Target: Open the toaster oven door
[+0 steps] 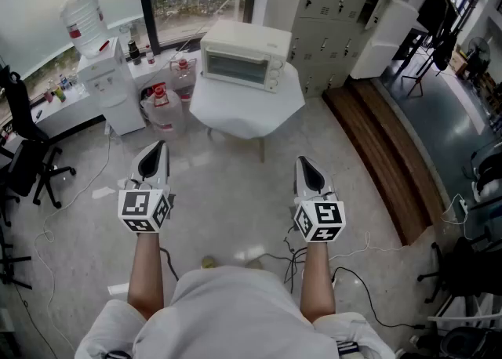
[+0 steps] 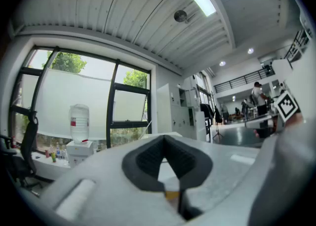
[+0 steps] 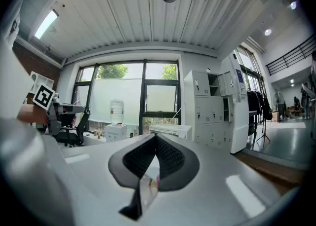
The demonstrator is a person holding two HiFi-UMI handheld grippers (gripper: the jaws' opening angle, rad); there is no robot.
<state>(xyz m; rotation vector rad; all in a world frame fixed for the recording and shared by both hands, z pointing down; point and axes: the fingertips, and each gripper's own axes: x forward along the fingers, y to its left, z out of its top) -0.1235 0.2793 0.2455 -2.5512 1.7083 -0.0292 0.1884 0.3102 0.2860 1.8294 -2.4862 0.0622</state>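
Note:
A cream toaster oven (image 1: 244, 55) stands on a small table under a white cloth (image 1: 235, 110), its glass door closed and facing me. Both grippers hang well short of that table, over the floor. My left gripper (image 1: 156, 148) is shut with nothing between its fingers; in the left gripper view its jaws (image 2: 167, 146) meet at the tips and hide most of the oven. My right gripper (image 1: 306, 164) is also shut and empty. Above my right gripper (image 3: 155, 137) in the right gripper view, the top of the toaster oven (image 3: 170, 130) peeks out.
A water dispenser (image 1: 106, 75) with a bottle on top and spare water jugs (image 1: 165, 106) stand left of the table. Grey lockers (image 1: 333, 12) rise behind it. An office chair (image 1: 35, 157) is at the far left. Cables (image 1: 345, 259) lie on the floor near my feet.

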